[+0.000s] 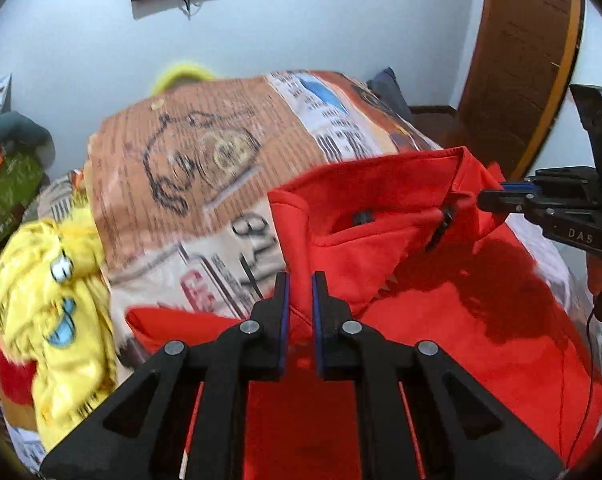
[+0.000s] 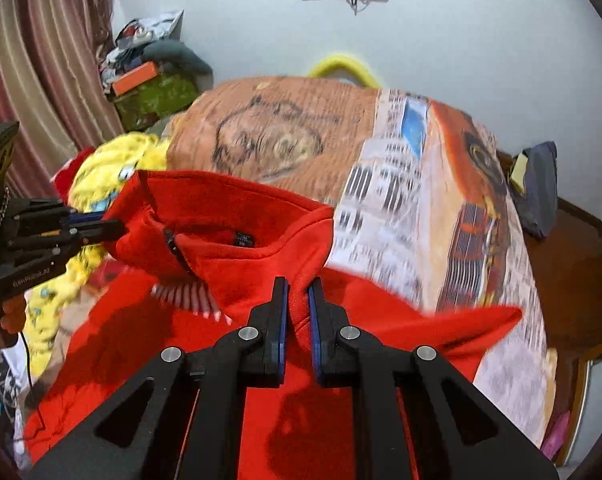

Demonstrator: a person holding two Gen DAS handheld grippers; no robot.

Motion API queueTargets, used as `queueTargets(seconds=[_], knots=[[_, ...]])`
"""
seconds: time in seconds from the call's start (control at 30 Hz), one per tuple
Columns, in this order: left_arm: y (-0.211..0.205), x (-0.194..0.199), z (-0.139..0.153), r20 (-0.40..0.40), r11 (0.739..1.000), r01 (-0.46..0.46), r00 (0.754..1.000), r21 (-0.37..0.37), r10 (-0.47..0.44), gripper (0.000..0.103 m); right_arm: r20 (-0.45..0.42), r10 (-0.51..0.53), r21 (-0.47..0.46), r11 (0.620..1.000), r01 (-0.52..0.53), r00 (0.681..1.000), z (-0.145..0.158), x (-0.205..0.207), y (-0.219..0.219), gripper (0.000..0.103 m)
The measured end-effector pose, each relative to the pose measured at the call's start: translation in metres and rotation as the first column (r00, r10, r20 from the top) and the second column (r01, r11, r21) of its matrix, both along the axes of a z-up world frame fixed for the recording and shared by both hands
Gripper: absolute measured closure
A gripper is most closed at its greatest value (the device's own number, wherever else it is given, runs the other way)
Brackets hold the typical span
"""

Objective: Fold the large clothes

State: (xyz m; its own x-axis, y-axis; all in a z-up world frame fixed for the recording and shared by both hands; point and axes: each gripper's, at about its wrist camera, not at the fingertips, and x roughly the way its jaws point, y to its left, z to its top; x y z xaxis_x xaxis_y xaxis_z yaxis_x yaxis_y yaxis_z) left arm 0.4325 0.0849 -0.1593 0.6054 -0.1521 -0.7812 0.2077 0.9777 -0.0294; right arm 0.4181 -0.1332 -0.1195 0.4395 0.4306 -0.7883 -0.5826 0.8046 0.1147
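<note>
Red jacket (image 1: 441,320) lies over printed bedspread (image 1: 189,152) below white wall (image 1: 321,32).

The red fleece-like cloth jacket (image 1: 421,300) looks soft and matt, with a dark zip at its collar. The left gripper (image 1: 299,304) and the right gripper (image 2: 298,304) are of matt black plastic with blue pads on the jaws and round, dull silver metal pins. The printed orange and white bed cover (image 1: 205,168) is matt cloth. The yellow plush toy (image 1: 53,300) is shaggy. The brown wooden door (image 1: 525,60) has a faint sheen.
</note>
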Motion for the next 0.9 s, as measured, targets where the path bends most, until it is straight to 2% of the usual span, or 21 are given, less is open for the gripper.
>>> queueTargets(seconds=[0.17,0.27,0.4,0.47,0.57,0.73,0.9], knots=[[-0.016,-0.031,-0.038,-0.055,0.999,0.026,0.998,0.031,-0.025,0.094,-0.068,0.005,-0.053,0.999,-0.008,0.998,-0.036,-0.032,-0.006,0.095],[-0.030,-0.044,-0.064,-0.080,0.994,0.050,0.996,0.096,-0.042,0.093,-0.102,0.000,-0.081,0.997,-0.009,0.995,-0.056,-0.043,-0.008,0.094],[-0.041,-0.060,-0.092,-0.108,0.988,0.073,0.992,0.136,-0.059,0.093,-0.131,-0.022,-0.097,0.995,0.009,0.991,-0.075,-0.051,-0.016,0.094],[-0.041,-0.070,-0.095,-0.090,0.986,0.075,0.994,0.150,-0.062,0.090,-0.146,-0.028,-0.098,0.995,0.014,0.989,-0.079,-0.053,-0.019,0.092],[-0.037,-0.081,-0.099,-0.120,0.985,0.073,0.991,0.155,-0.054,0.073,-0.132,-0.033,-0.120,0.993,0.018,0.991,-0.077,-0.062,-0.025,0.089],[-0.014,-0.096,-0.094,-0.145,0.992,0.035,0.989,0.122,-0.017,0.073,-0.120,-0.012,-0.159,0.987,-0.007,0.993,-0.065,-0.080,-0.036,0.089],[0.013,-0.099,-0.064,-0.094,0.994,-0.040,0.994,0.098,0.050,0.073,-0.073,-0.001,-0.137,0.990,-0.009,0.997,-0.041,-0.084,-0.044,0.089]])
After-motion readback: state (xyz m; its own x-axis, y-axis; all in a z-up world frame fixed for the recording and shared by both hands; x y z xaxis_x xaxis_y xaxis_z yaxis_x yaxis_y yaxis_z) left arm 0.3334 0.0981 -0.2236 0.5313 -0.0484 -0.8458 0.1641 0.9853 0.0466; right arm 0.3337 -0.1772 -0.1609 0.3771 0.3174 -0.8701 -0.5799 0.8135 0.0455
